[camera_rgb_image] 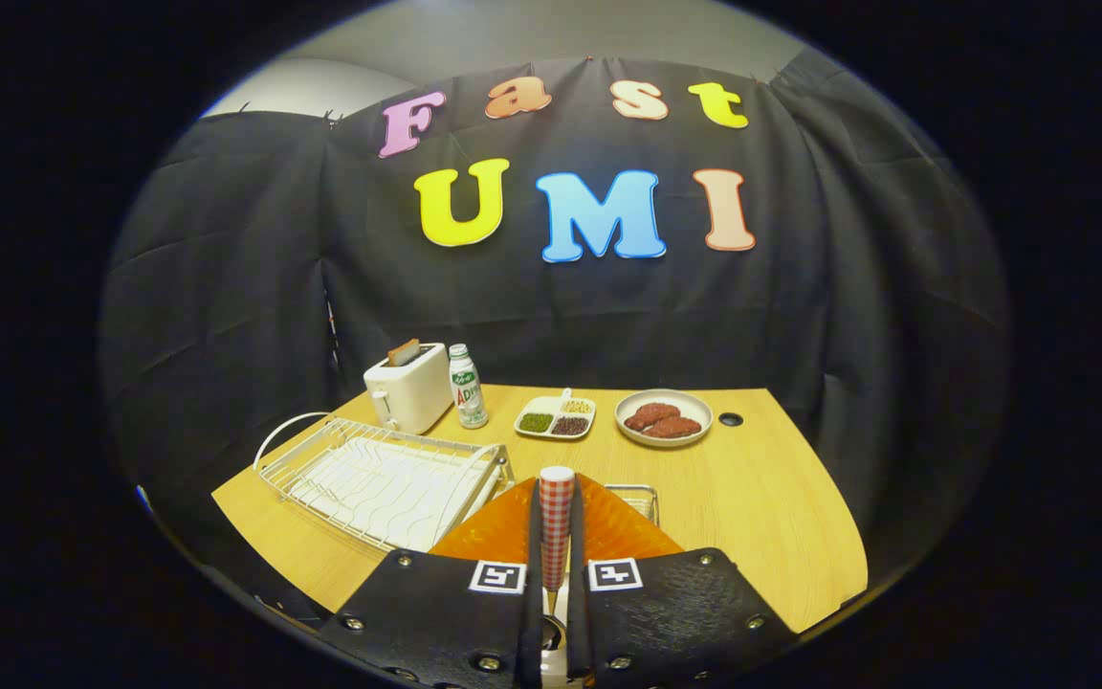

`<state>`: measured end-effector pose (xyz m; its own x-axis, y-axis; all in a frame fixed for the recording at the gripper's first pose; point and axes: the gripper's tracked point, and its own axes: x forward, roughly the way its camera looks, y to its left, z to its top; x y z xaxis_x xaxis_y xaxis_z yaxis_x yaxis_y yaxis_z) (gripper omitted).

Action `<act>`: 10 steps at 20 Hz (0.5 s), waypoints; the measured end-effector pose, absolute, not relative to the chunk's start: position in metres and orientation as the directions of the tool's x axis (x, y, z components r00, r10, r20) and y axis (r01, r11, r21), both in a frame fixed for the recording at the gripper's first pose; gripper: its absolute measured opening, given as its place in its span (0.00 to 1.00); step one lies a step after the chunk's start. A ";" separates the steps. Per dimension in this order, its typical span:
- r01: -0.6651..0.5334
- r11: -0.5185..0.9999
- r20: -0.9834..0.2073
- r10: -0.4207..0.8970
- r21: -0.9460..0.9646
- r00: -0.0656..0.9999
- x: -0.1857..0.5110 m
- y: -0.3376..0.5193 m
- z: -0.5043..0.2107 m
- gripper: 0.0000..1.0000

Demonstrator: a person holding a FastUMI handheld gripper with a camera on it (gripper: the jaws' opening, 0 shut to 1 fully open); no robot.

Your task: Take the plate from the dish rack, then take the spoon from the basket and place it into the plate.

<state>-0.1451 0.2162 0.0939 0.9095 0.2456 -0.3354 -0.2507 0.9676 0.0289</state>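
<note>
The gripper (556, 574) is nearly closed on the checked handle of the spoon (556, 522), a light, stiff, slippery thing best held mid-handle, over the orange plate (494, 536), with the dish rack (379, 478) at ten o'clock.

A wooden table (752, 498) carries a white wire dish rack (379, 478) on its left side. Behind the rack stand a white toaster (409, 388) and a small bottle (466, 387), just beside each other. Farther right lie a divided tray (556, 417) of beans and a plate (663, 418) with meat patties. An orange plate (503, 531) and a small wire basket (635, 498) sit nearest, just ahead of the fingers.
</note>
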 end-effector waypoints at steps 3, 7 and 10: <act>-0.284 0.958 -0.358 0.282 0.049 0.890 -0.148 0.225 0.077 0.10; -0.326 0.944 -0.418 0.316 0.049 0.852 -0.152 0.232 0.047 0.10; -0.334 0.941 -0.418 0.324 0.051 0.849 -0.152 0.232 0.040 0.10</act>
<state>-0.1516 0.2324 0.0397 0.8485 0.3240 -0.4184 -0.3342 0.9411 0.0510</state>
